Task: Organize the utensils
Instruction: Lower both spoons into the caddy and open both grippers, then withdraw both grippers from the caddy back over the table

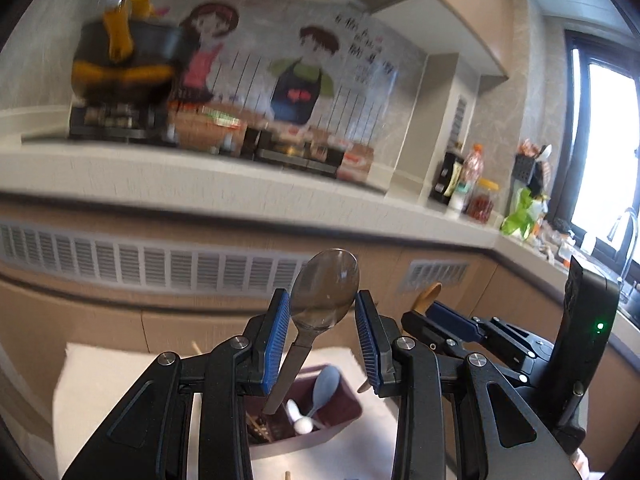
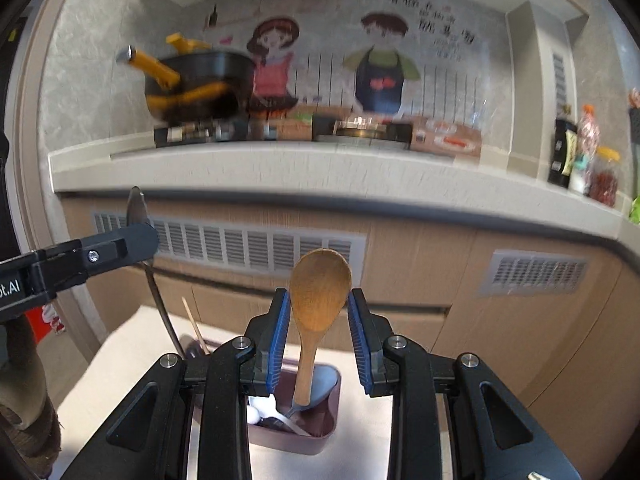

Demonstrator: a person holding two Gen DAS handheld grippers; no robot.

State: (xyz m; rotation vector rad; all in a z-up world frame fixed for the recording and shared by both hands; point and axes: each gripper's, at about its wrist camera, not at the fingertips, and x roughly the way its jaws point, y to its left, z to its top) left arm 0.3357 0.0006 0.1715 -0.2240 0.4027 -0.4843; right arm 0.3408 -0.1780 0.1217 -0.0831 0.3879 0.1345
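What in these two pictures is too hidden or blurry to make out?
- Left view: the metal spoon handle's lower end, hidden behind the left gripper.
- Right view: the wooden spoon handle's end, down in the maroon box.
- Both views: the pot and wall writing, blurred.
- Left view: the sink corner, small and overexposed.

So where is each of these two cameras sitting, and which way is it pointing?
Left wrist view: sits on the left gripper, looking along its blue-padded fingers at the kitchen counter; it holds a shiny metal spoon.
Right wrist view: sits on the right gripper, facing likewise, holding a wooden spoon.
Both show the dark-red utensil box and each other's gripper.
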